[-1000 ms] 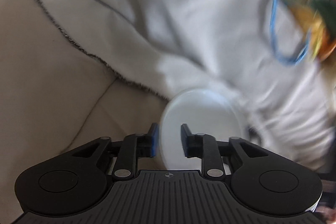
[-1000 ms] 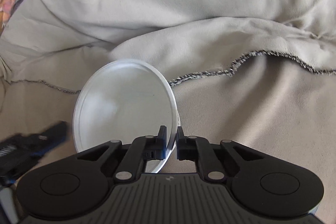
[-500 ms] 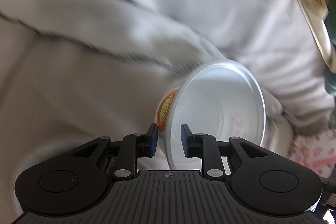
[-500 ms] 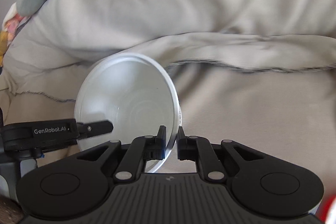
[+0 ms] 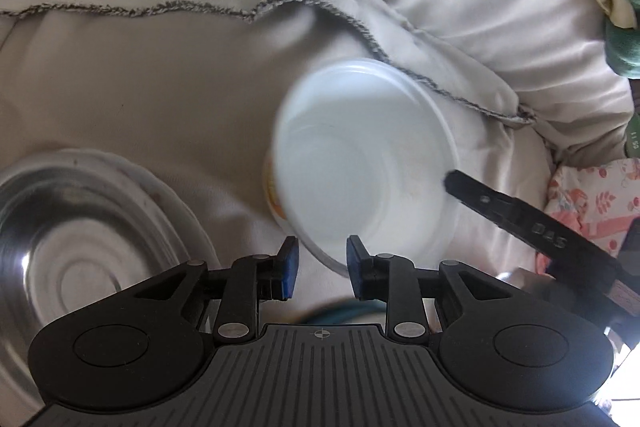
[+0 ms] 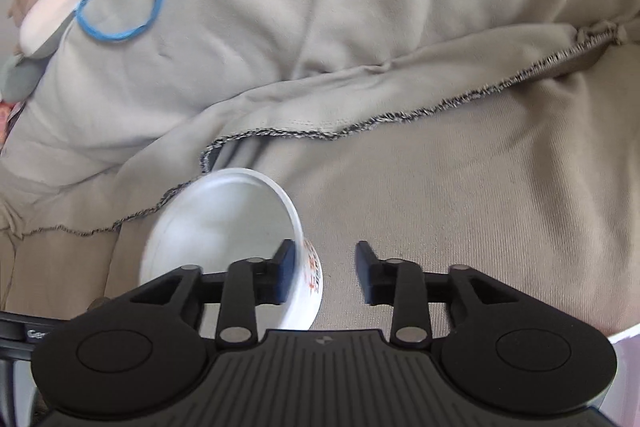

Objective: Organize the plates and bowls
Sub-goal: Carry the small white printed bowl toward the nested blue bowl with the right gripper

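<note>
Looking down my left gripper (image 5: 322, 269), I see a white plastic bowl (image 5: 364, 163) tilted on its side, its open mouth facing the camera. It is round and smooth inside, with a thin raised rim and an orange printed label on its outer wall (the print is too blurred to read). The bowl's lower rim sits between the blue pads (image 5: 289, 269), which stand narrowly apart and have just been opening; the left pad is clear of the rim, and I cannot tell whether the right one touches it.

From my right gripper (image 6: 326, 269), the same bowl (image 6: 224, 227) appears low and left of centre, over beige cloth (image 6: 460, 195) with a frayed dark edge. My right gripper's jaws have just been opening and now stand wide: the left finger is inside the bowl against its wall, the right finger is well clear of it.

In the left view, my right gripper's black finger (image 5: 520, 211) reaches to the bowl's right rim. A steel bowl (image 5: 80, 251) rests at lower left, near the white one.
</note>
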A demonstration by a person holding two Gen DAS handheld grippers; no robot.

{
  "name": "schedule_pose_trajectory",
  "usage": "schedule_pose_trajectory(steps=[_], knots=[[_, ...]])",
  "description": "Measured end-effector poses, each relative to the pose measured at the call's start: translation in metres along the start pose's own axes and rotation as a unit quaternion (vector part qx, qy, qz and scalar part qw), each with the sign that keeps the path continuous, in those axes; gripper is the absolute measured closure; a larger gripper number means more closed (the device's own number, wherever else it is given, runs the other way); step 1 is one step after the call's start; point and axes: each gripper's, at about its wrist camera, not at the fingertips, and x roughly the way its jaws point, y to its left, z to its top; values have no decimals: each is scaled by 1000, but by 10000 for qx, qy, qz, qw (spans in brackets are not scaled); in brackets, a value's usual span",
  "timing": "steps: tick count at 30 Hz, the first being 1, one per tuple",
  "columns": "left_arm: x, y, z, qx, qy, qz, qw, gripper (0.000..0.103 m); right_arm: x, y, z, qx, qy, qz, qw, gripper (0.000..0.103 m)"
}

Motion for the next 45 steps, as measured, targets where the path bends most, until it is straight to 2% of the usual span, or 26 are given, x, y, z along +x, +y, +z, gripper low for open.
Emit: schedule_pose_trajectory(steps=[5,9,11,13,15,17,19,22,26,27,31,33,35,36,37,40,43,45], knots=[[-20,-17,-8,-153,-76,-693,9974,74,-13,6,-2,-163,-205,11,9997,65],[-28,-43,-20,60,47,-1050,9944,74,-26,8,-5,-230,-376,-15,9990,52],[-29,-49,-23,148,112,-1229,9923,74,-26,8,-6,-249,-369,-82,9990,51],[-28,-50,-22,364,-44,-996,9943,74,-23,7,-8,-255,-345,-189,9989,50],[-28,-45,-19,602,-334,-436,9967,74,-19,5,-9,-247,-305,-330,9987,47],[-26,-39,-16,881,-662,151,9938,74,-16,4,-11,-258,-306,-489,9980,43],[-21,-28,-12,979,-823,375,9911,74,-13,4,-12,-305,-346,-651,9968,37],[-13,-9,-4,867,-804,71,9930,74,-9,8,-13,-420,-434,-895,9942,28],[-2,4,7,1002,-792,-221,9916,74,-11,26,-17,-744,-517,-1146,9893,20],[1,6,11,1002,-849,-216,9911,74,-13,30,-17,-844,-528,-1133,9886,16],[15,17,26,766,-929,-273,9924,75,-21,38,-15,-853,-735,-821,9902,16],[17,20,30,688,-966,-120,9929,75,-18,37,-11,-764,-644,-684,9926,16],[13,19,32,724,-1035,31,9920,76,-12,33,-10,-594,-563,-578,9950,18],[9,18,32,755,-1141,-10,9906,76,-8,30,-10,-481,-485,-447,9967,25],[4,17,31,799,-1245,-27,9890,76,-4,28,-11,-398,-378,-306,9980,38],[-8,9,23,1015,-1467,119,9839,76,11,26,-16,-325,-1,21,9995,66],[-13,5,17,1214,-1606,304,9791,78,22,34,-25,-571,169,63,9982,79],[-10,4,16,1295,-1637,488,9768,83,24,39,-29,-705,172,103,9973,79]])
